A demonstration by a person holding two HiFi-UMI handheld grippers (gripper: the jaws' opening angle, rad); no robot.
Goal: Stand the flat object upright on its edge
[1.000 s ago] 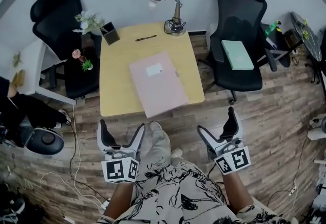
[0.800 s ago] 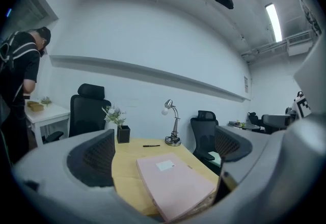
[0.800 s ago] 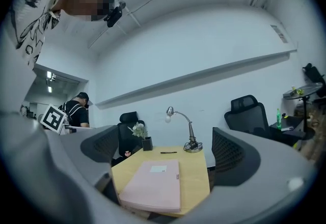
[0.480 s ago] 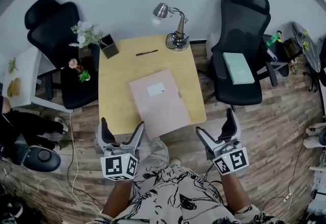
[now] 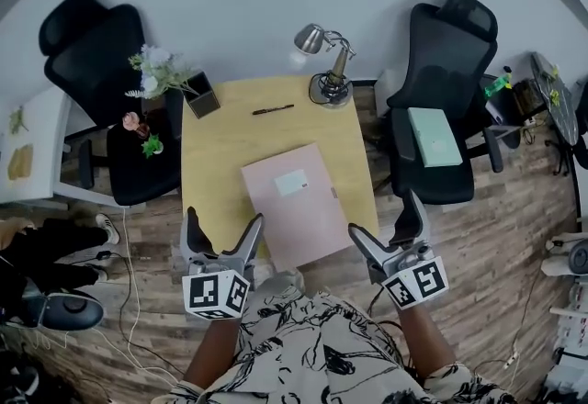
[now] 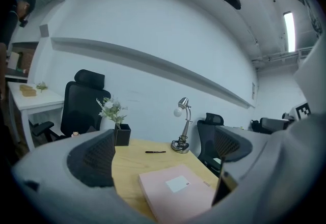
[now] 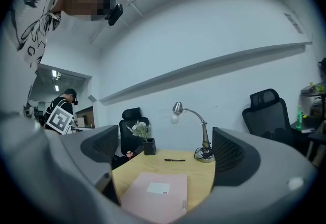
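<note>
A flat pink folder (image 5: 297, 201) with a white label lies on the wooden table (image 5: 220, 145), its near end jutting past the front edge. The same pink folder (image 6: 177, 195) lies ahead of the left jaws and shows as the folder (image 7: 153, 197) in the right gripper view. My left gripper (image 5: 221, 230) hovers open just short of the table's front left. To the folder's right my right gripper (image 5: 387, 223) is open too, level with the front edge. Neither touches the folder.
A black pen (image 5: 273, 108), a desk lamp (image 5: 328, 72) and a flower pot (image 5: 198, 95) stand at the table's far end. Black office chairs (image 5: 443, 108) flank it; the right one carries a green book (image 5: 435, 138). A person's legs (image 5: 50, 241) lie left on the floor.
The table and folder have drawn closer to me over the three frames. Both grippers now reach the table's front edge and stay open.
</note>
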